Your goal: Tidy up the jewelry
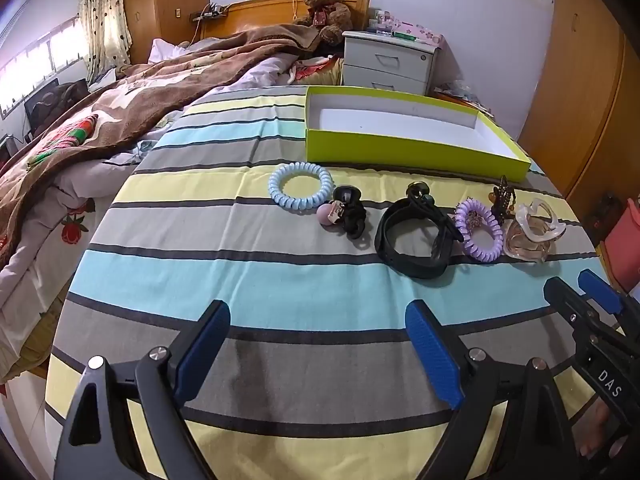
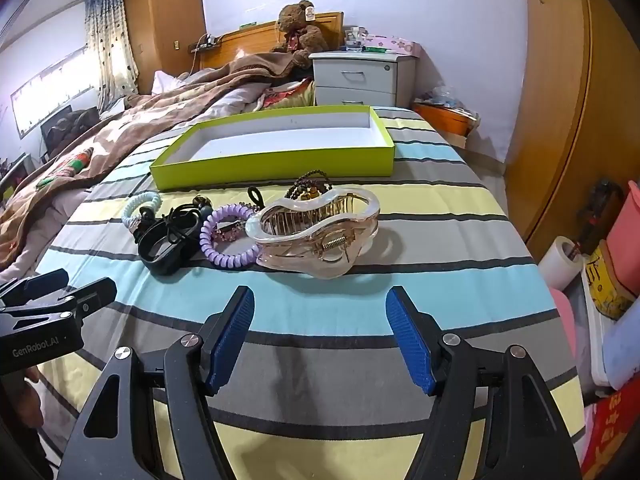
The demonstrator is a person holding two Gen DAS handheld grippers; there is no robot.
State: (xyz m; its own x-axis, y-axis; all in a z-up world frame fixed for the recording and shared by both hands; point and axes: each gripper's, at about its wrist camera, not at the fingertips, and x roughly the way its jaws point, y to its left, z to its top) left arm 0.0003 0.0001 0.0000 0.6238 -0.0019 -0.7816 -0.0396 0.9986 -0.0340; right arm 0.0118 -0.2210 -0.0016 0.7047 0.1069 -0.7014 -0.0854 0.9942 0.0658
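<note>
Striped bedsheet (image 1: 248, 240), smooth cotton bands of yellow, grey and blue. Row of accessories: pale blue coiled hair tie (image 1: 300, 191), black scrunchie with pink bead (image 1: 347, 216), black strap band (image 1: 416, 236), purple coiled hair tie (image 2: 228, 238), clear pinkish plastic claw clip (image 2: 316, 232). Beyond the row, open lime-green cardboard box (image 2: 276, 162), white inside. Left hand-held gripper (image 1: 316, 356) and right hand-held gripper (image 2: 320, 340) both spread wide, nothing between the fingers, short of the row, path unobstructed
</note>
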